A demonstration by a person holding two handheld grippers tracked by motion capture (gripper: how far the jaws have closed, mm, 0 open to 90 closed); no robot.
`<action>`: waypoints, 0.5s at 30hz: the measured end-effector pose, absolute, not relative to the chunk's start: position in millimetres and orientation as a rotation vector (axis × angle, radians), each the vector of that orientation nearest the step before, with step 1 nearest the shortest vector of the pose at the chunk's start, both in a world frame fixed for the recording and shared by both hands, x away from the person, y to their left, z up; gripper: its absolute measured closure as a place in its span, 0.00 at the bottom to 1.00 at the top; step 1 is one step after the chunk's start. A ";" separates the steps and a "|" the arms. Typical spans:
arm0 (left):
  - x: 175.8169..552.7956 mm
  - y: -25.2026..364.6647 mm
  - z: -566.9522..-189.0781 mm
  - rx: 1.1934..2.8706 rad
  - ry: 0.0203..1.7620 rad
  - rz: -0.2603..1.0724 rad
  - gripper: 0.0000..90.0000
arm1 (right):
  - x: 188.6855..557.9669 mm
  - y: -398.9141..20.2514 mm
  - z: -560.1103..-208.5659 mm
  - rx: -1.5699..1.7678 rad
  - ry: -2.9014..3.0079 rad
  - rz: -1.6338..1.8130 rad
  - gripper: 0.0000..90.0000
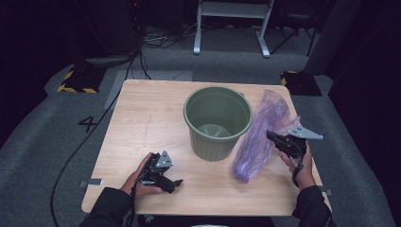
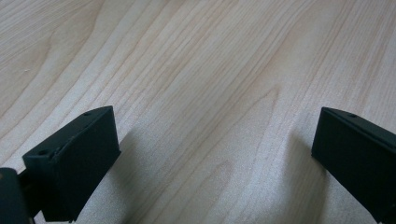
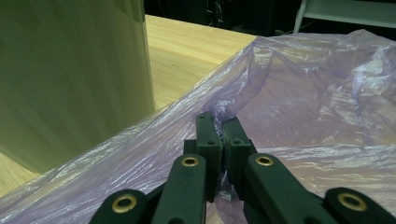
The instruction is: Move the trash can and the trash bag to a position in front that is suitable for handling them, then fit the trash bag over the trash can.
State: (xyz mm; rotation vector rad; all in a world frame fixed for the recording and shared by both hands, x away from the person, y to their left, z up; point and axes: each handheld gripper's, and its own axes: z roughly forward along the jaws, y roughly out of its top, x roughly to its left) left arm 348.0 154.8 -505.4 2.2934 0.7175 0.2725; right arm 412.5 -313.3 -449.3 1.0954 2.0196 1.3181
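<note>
The purple plastic bag (image 1: 261, 137) lies on the right part of the wooden surface (image 1: 142, 127), just right of the green bin (image 1: 217, 122). Its long axis runs from a near end by the front of the bin, away and slightly rightward toward the far right edge of the surface. The film is thin and see-through, so the wood grain shows through it; where its mouth lies cannot be made out. Its lower left flank sits close against the bin wall, and whether they touch is hard to tell from above.

The right gripper (image 1: 272, 136) meets the bag about midway along its right side. In the right gripper view the bag (image 3: 327, 93) spreads wide and crumpled, and the right gripper (image 3: 223, 122) has its jaws pressed together on a pinched fold of film. That pinch is too small to read in the high view. The same view shows the bin (image 3: 70, 79) as a ribbed green wall at left, cut off by the frame.

The left gripper (image 1: 177, 183) rests near the front left of the surface, well apart from the bag. In its own view the left gripper (image 2: 215, 154) has jaws spread wide over bare wood, nothing between them.
</note>
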 end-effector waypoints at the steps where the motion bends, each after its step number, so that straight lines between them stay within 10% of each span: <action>1: 347.9 154.8 -505.4 2.294 0.720 0.272 0.00 | 412.1 -313.4 -448.8 1.098 2.020 1.317 0.98; 15: 343.1 153.6 -505.0 2.281 0.783 0.296 0.00 | 414.7 -312.8 -435.4 1.077 2.007 1.332 0.98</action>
